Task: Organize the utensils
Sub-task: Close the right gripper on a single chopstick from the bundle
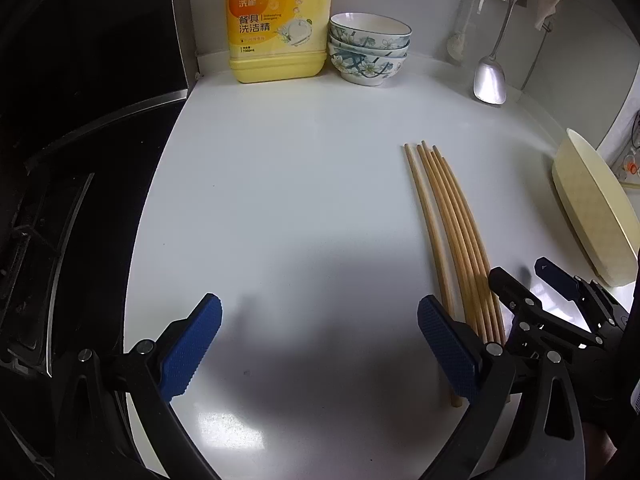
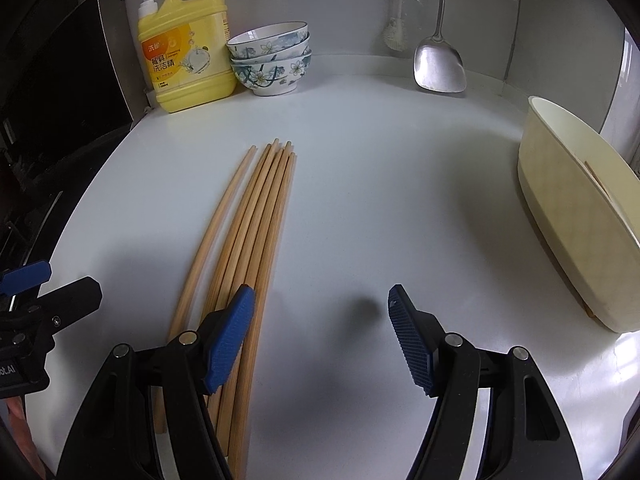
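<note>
Several wooden chopsticks (image 1: 452, 224) lie side by side on the white counter (image 1: 288, 184), tips pointing away; they also show in the right wrist view (image 2: 248, 232). A cream oval utensil holder (image 2: 576, 216) stands at the right; it also shows in the left wrist view (image 1: 592, 204). My left gripper (image 1: 320, 344) is open and empty, left of the chopsticks; its right finger overlaps their near ends. My right gripper (image 2: 322, 336) is open and empty, its left finger over the chopsticks' near ends. It also shows in the left wrist view (image 1: 532, 280).
A yellow detergent bottle (image 2: 186, 48) and three stacked floral bowls (image 2: 272, 60) stand at the back wall. A metal spatula (image 2: 438, 60) and a brush (image 2: 394, 32) hang at the back right. A dark stove (image 1: 60, 160) borders the counter's left edge.
</note>
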`<state>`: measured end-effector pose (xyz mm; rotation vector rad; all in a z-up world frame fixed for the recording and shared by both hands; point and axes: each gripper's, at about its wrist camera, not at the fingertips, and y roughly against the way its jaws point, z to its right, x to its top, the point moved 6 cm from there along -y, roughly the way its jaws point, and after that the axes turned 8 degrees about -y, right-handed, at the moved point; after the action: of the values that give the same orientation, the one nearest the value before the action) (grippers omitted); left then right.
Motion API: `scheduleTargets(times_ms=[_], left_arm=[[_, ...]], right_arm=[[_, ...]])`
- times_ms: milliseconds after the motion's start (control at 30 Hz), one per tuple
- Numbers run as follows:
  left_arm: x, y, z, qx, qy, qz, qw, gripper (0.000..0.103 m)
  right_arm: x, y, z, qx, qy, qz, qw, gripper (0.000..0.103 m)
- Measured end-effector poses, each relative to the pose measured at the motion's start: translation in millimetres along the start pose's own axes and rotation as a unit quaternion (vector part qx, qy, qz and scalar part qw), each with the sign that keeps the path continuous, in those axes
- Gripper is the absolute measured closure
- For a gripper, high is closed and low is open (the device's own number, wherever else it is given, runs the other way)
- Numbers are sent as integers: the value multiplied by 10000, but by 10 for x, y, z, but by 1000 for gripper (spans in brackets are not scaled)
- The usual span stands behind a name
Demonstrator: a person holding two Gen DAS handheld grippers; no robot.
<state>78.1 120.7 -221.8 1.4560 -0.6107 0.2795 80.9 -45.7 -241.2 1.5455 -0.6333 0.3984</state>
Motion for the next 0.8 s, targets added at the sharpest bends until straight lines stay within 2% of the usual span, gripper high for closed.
scheduleTargets(times_ms=[300,367,433,467,533,567,600,633,800], left_arm=[[42,-61,47,26,-42,-31,10000,6],[65,-72,64,52,-51,-22,10000,6],[97,-93,81,44,-61,-11,10000,6],[118,-103,95,38,-65,-12,10000,6],[162,-128,128,-26,-63,-2,10000,6],[187,-147,146,-58,-63,-16,10000,6],[207,-167,166,-95,-67,-27,9999,6],[231,-194,190,-132,-74,-45,9999,6],[324,-307,312,-136,-195,-61,9997,6]], right_arm=[[-14,-58,-62,-52,228,-3,9997,37],[-6,-69,-74,9,252,-13,9997,41],[3,-74,-97,96,307,-7,9995,55],[9,-75,-114,124,357,-10,9993,59],[16,-73,-137,203,413,-45,9989,75],[20,-73,-141,224,431,-61,9988,80],[21,-71,-140,230,436,-72,9988,91],[24,-70,-128,236,422,-86,9988,96],[26,-50,-6,240,299,-100,9992,97]])
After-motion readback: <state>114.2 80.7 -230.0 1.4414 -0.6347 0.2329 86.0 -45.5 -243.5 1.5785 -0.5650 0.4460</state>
